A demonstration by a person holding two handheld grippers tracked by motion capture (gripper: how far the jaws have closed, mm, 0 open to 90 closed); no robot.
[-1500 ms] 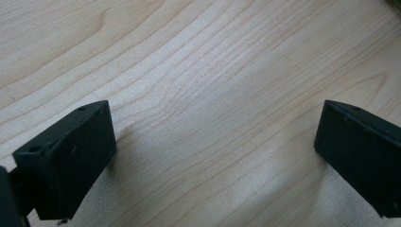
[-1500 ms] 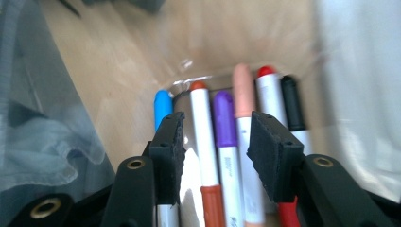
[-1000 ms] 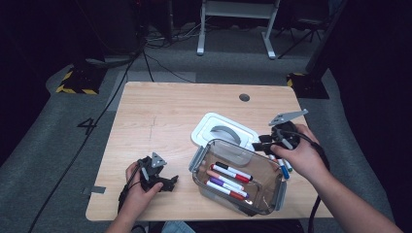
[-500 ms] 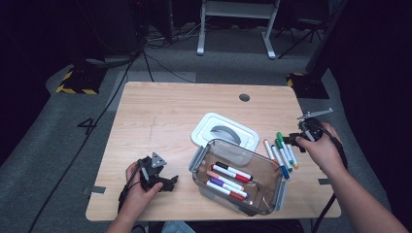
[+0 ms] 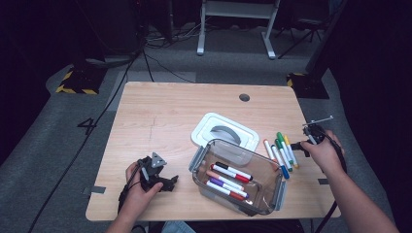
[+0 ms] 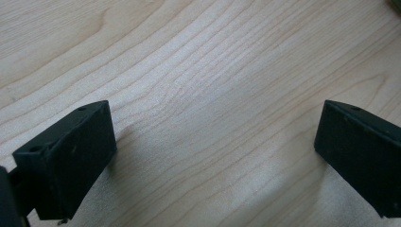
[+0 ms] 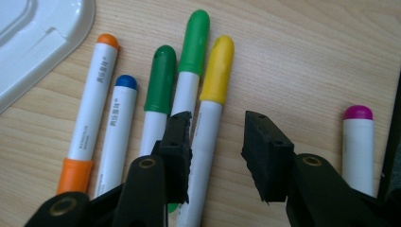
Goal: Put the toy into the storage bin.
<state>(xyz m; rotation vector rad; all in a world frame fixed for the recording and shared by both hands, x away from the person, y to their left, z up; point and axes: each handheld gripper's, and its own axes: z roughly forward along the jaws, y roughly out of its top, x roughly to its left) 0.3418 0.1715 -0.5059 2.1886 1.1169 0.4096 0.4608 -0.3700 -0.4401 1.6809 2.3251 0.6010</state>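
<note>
- The yellow marker (image 7: 208, 127) lies on the table (image 5: 160, 121), in a row of markers (image 5: 279, 151) right of the clear box (image 5: 233, 182), between the right gripper's jaws.
- Left gripper (image 5: 167, 183): rests at the table's left, jaws wide apart over bare wood.
- Clear box: holds more markers; white lid (image 5: 223, 130) behind it.
- Right gripper (image 7: 215, 146): jaws have just been closing around the yellow marker, not pressing it.

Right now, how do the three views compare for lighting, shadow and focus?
High view: the table is evenly lit, the room around it dark, the markers small and soft. Left gripper view: sharp wood grain, with a soft shadow beside each jaw of the left gripper. Right gripper view: the yellow marker crisp, jaws of the right gripper slightly soft, no glare.
</note>
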